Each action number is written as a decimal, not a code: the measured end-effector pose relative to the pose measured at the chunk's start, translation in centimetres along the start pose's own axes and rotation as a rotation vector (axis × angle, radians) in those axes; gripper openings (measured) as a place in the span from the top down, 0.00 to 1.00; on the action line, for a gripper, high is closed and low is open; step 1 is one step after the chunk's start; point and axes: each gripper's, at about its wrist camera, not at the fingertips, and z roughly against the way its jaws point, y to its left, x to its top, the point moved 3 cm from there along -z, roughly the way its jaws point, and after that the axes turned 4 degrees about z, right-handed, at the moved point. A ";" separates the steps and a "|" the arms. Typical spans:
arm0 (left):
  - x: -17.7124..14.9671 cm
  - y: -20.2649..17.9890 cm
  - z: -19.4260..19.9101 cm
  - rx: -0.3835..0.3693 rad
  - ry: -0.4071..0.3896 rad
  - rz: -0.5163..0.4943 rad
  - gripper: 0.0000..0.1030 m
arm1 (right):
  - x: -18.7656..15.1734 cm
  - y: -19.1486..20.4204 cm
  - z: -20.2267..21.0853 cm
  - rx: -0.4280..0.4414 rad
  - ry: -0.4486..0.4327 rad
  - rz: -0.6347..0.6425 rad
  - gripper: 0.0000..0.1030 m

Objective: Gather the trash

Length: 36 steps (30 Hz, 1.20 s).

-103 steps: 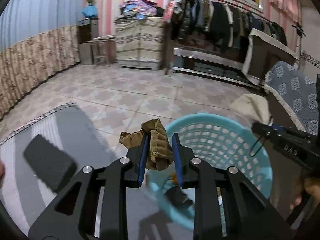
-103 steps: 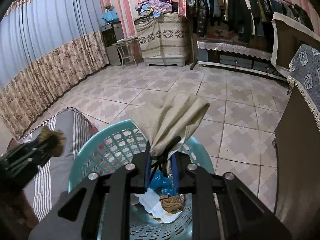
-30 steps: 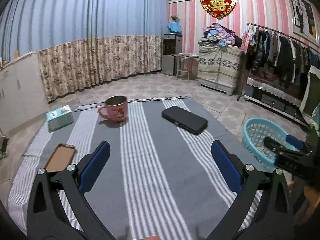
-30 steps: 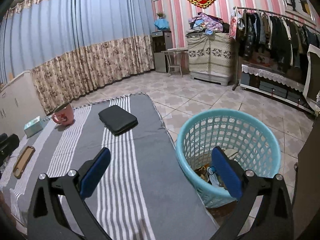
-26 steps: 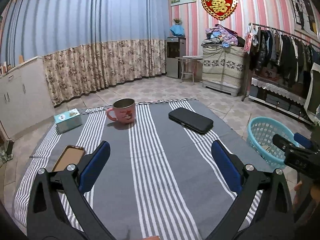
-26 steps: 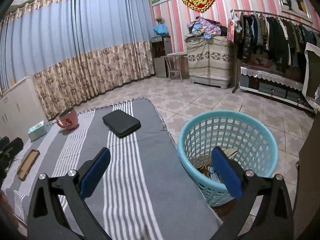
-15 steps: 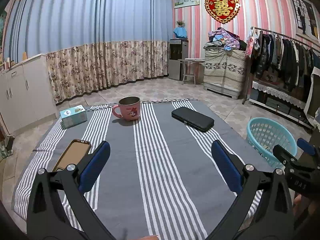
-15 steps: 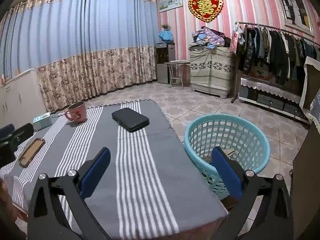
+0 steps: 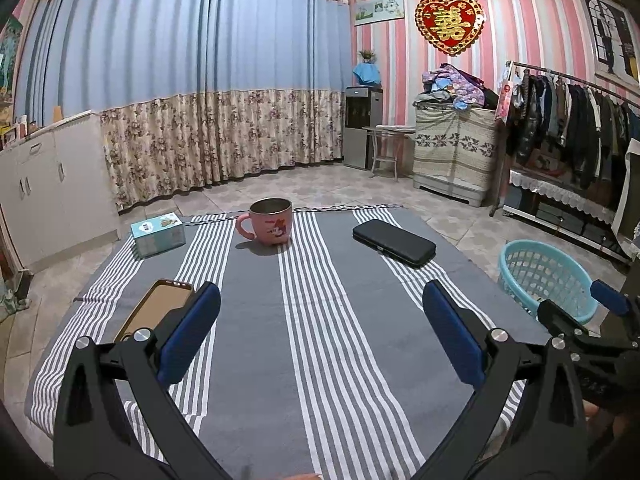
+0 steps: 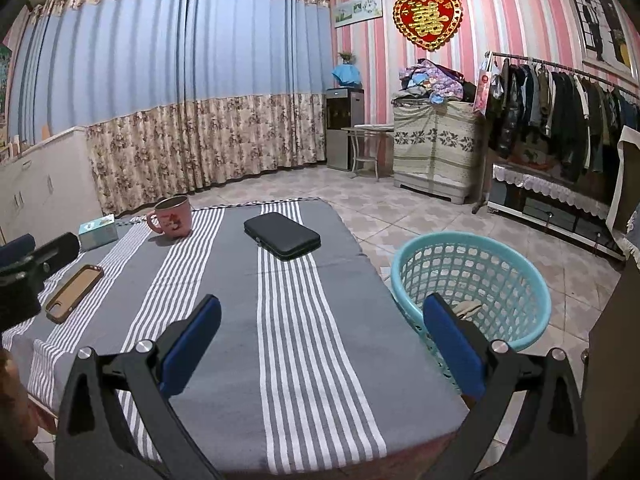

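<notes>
Both grippers empty above the bench
You held left gripper [image 9: 320, 336] and right gripper [image 10: 320, 340] jaws spread; check the bench [image 10: 320, 320] before stopping; basket [image 10: 472, 276] beside it.

Turquoise perforated basket [image 10: 520, 280] stands upright on tiled floor beside table's right edge; beige crumpled scrap [image 10: 466, 307] inside, possibly paper; remaining contents hidden.

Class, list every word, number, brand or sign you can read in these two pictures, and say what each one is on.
"囍" in gold: on the red heart-shaped wall ornament on the pink striped wall.
Print on the small teal tissue box: too small to read.
Picture on the pink mug: a cartoon figure, no legible words.
Tag hanging at the end of the clothes rack: blurred, unreadable.
Small framed picture by the curtain: unreadable.
</notes>
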 end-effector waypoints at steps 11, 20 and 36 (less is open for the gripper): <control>-0.1 0.7 -0.5 0.011 0.000 0.019 0.05 | -0.2 1.0 -0.3 -0.012 0.001 0.036 0.04; -0.3 0.8 -0.2 0.011 -0.005 0.023 0.05 | -0.4 0.6 -0.3 -0.029 0.004 0.019 0.04; -1.1 -1.2 0.0 -0.020 0.005 -0.014 0.05 | -0.5 -0.5 0.2 -0.065 -0.013 -0.015 0.04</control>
